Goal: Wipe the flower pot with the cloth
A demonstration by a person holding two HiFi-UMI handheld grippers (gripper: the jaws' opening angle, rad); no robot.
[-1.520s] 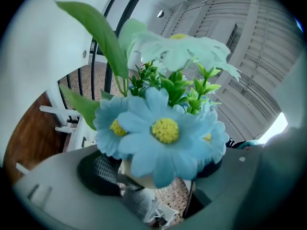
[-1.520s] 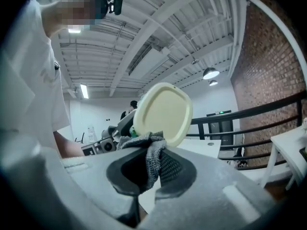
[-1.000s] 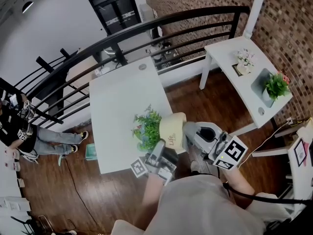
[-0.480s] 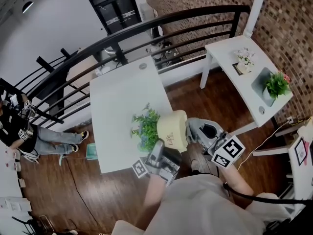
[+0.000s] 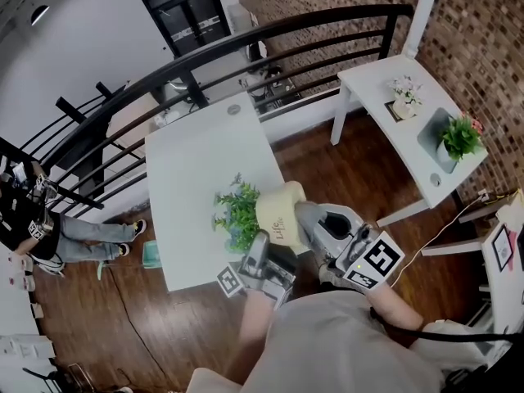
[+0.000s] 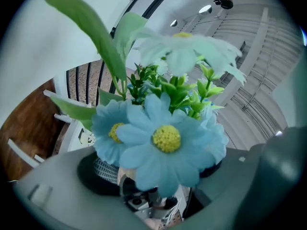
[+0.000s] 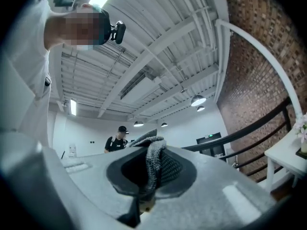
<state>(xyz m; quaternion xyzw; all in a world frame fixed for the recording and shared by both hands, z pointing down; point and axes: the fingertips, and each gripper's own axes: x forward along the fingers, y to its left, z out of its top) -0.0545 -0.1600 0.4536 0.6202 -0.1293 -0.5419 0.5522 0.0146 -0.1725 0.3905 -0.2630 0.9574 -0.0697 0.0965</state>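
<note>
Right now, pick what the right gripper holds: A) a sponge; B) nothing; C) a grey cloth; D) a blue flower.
C: in the right gripper view, the right gripper is shut on a grey cloth that sticks up from between its jaws.

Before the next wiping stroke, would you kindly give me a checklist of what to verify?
1. The cloth is pinched in the right gripper: ok.
2. The left gripper holds the flower pot: ok.
3. The cloth touches the pot's side: ok, by the head view.
4. The pot is tilted, with the flowers pointing over the white table: ok.
5. The flowers are clear of the cloth: ok.
6. Which parts of the pot remain dirty: cannot tell.
</note>
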